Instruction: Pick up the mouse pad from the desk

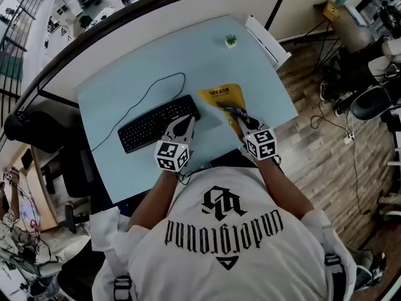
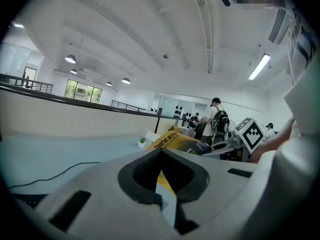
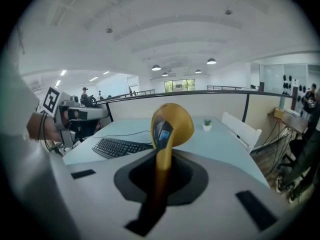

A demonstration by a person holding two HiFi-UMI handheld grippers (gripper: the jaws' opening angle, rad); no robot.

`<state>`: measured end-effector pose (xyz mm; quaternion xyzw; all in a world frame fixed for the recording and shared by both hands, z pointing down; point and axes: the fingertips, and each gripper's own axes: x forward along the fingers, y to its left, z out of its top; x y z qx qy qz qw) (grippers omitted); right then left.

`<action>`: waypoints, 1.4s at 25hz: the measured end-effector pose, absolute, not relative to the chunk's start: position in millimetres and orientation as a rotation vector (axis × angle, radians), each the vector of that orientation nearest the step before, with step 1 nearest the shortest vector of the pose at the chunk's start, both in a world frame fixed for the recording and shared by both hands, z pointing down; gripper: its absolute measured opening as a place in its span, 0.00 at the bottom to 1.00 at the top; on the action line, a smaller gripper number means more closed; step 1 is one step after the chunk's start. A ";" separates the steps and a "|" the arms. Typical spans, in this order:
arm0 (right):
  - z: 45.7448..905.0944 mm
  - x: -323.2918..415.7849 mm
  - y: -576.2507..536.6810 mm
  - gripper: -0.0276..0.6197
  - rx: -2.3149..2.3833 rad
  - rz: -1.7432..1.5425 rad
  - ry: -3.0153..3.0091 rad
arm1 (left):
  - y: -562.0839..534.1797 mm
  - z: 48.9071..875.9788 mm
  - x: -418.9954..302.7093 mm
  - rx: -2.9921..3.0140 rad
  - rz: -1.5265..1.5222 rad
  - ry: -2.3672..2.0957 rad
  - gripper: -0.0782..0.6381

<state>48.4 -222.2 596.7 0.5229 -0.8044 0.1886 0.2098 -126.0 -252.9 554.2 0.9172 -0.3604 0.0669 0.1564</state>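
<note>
The yellow mouse pad [image 1: 224, 97] hangs bent above the pale blue desk [image 1: 119, 83], held at both near corners. My left gripper [image 1: 186, 123] is shut on its left corner; in the left gripper view the thin sheet [image 2: 167, 140] runs out between the closed jaws of the left gripper [image 2: 161, 153]. At the pad's right corner my right gripper [image 1: 240, 115] is shut. In the right gripper view the pad [image 3: 173, 124] curls up from the closed jaws of the right gripper [image 3: 162, 156].
A black keyboard [image 1: 155, 123] with its cable lies on the desk just left of the pad. A small potted plant [image 1: 231, 41] stands at the far side, and a long white box [image 1: 267, 41] sits by the desk's right edge. A glass partition borders the desk.
</note>
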 end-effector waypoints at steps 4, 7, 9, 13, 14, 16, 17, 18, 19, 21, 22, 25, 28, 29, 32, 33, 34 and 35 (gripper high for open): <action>591.1 52.5 -210.2 0.08 1.473 0.536 -2.231 | -247.7 548.7 -119.3 2.642 0.182 -1.009 0.12; 587.1 55.4 -204.5 0.08 1.478 0.529 -2.242 | -243.4 546.7 -113.3 2.645 0.175 -1.002 0.12; 586.3 60.3 -203.4 0.08 1.473 0.520 -2.249 | -240.7 545.3 -107.7 2.644 0.170 -1.004 0.12; 585.3 79.0 -199.0 0.08 1.471 0.523 -2.265 | -230.6 540.9 -91.5 2.650 0.188 -1.013 0.12; 584.3 84.3 -198.2 0.08 1.475 0.527 -2.271 | -228.8 539.8 -87.4 2.652 0.198 -1.020 0.12; 581.8 95.3 -195.9 0.08 1.477 0.533 -2.285 | -225.5 538.9 -77.6 2.647 0.212 -1.035 0.12; 580.3 101.2 -194.9 0.08 1.470 0.533 -2.292 | -224.0 538.4 -71.5 2.641 0.213 -1.043 0.12; 578.7 107.1 -194.3 0.08 1.457 0.529 -2.300 | -222.8 537.6 -65.0 2.633 0.209 -1.052 0.12; 577.6 113.1 -194.3 0.08 1.441 0.526 -2.308 | -221.7 536.2 -58.5 2.625 0.202 -1.062 0.12; 576.9 125.2 -193.2 0.08 1.410 0.523 -2.323 | -217.2 534.0 -46.1 2.610 0.193 -1.086 0.12; 577.1 131.4 -191.3 0.08 1.397 0.524 -2.330 | -213.4 533.8 -40.2 2.604 0.194 -1.099 0.12; 576.5 149.6 -182.2 0.08 1.365 0.520 -2.353 | -200.0 534.6 -23.9 2.588 0.197 -1.137 0.12; 575.4 166.6 -172.8 0.08 1.331 0.509 -2.377 | -186.1 535.1 -10.7 2.571 0.197 -1.180 0.12; 575.4 171.9 -170.1 0.08 1.320 0.507 -2.386 | -181.3 535.3 -6.9 2.564 0.198 -1.196 0.12; 577.6 188.0 -160.2 0.08 1.285 0.507 -2.410 | -164.7 536.6 5.0 2.541 0.202 -1.245 0.12; 579.0 193.4 -156.0 0.08 1.274 0.508 -2.417 | -158.6 536.8 9.0 2.532 0.201 -1.262 0.12; 580.3 198.6 -151.6 0.08 1.263 0.510 -2.423 | -152.5 536.7 12.8 2.525 0.199 -1.280 0.12; 581.5 203.6 -147.1 0.08 1.253 0.512 -2.429 | -146.3 536.4 16.6 2.519 0.197 -1.297 0.12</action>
